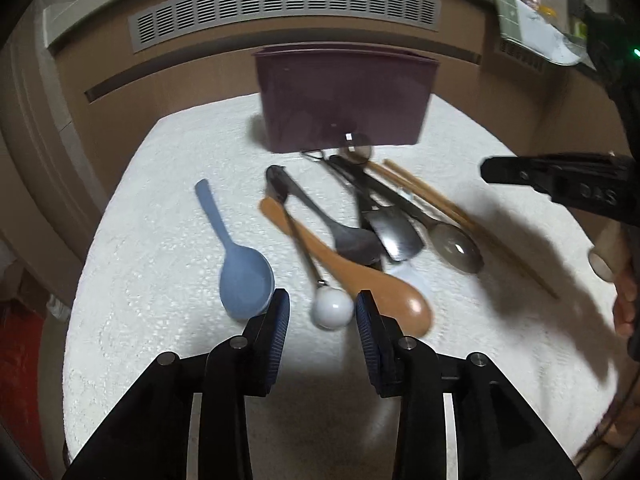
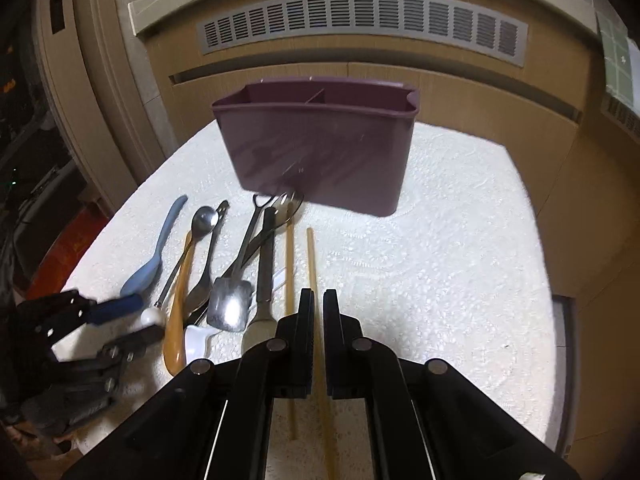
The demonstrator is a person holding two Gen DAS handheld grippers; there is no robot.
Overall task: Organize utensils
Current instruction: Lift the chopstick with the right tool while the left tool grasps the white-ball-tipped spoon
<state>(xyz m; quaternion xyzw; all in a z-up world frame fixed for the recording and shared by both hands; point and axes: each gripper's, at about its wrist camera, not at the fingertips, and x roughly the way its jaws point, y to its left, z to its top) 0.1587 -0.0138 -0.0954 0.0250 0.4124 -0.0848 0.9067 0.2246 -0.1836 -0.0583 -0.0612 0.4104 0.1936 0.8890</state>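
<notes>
A pile of utensils lies on a white cloth in front of a purple divided holder (image 1: 346, 100), which also shows in the right wrist view (image 2: 320, 148). My left gripper (image 1: 323, 308) is open, its jaws on either side of the white ball end (image 1: 333, 310) of a thin metal utensil, between a blue spoon (image 1: 240, 272) and a brown wooden spoon (image 1: 360, 276). My right gripper (image 2: 319, 312) is nearly closed around a wooden chopstick (image 2: 312, 264); the second chopstick (image 2: 289, 264) lies just to its left.
Grey and metal spoons and a metal spatula (image 2: 230, 308) lie in the pile. The cloth-covered table (image 2: 440, 280) stands against a beige cabinet with a vent grille (image 2: 360, 20). Table edges drop off left and right.
</notes>
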